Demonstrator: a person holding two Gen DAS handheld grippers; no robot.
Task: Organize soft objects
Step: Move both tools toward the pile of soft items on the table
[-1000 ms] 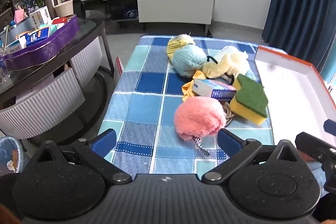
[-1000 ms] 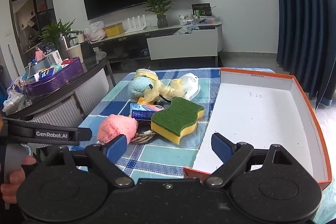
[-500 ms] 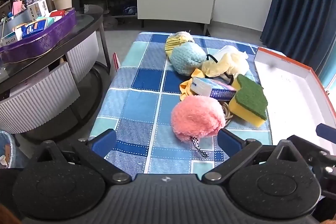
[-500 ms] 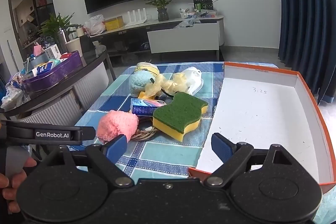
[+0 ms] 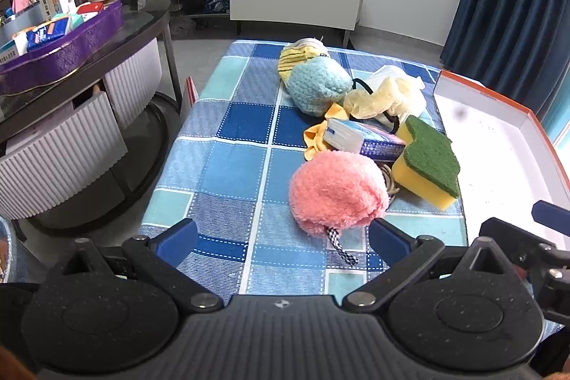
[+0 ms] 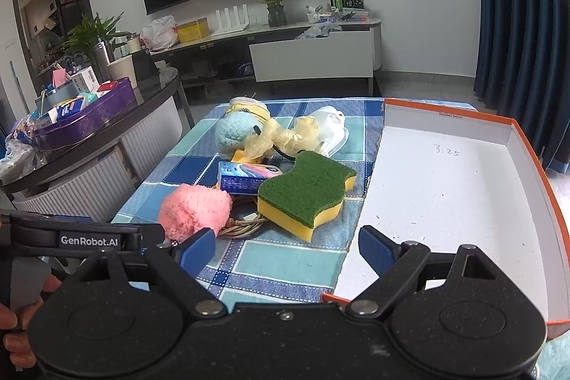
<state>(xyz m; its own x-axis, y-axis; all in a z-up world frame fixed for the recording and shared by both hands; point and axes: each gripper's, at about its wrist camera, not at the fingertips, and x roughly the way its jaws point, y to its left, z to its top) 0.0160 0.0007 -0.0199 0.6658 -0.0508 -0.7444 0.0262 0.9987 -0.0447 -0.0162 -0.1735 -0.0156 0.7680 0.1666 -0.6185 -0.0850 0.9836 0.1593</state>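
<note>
A heap of soft things lies on the blue checked tablecloth (image 5: 235, 166). Nearest is a pink fluffy ball (image 5: 336, 191) (image 6: 194, 211) with a checked cord. Beside it rest a yellow sponge with a green top (image 5: 429, 162) (image 6: 306, 193), a tissue pack (image 5: 363, 139) (image 6: 249, 177), a light blue plush (image 5: 317, 88) (image 6: 233, 134), pale rubber gloves (image 5: 386, 98) and a white mask (image 6: 329, 127). My left gripper (image 5: 283, 239) is open just short of the pink ball. The right gripper (image 6: 286, 244) is open too, near the sponge, holding nothing.
An orange-rimmed white box (image 6: 527, 145) (image 5: 498, 95) lies open at the right of the cloth. A dark round table with a purple tray (image 5: 67, 41) of packets stands to the left. A hand (image 6: 14, 326) holds the left tool. Coiled cord (image 6: 245, 225) lies under the sponge.
Both grippers have moved forward toward the heap, so the pink ball and sponge look closer. Both stay open and the objects have not shifted.
</note>
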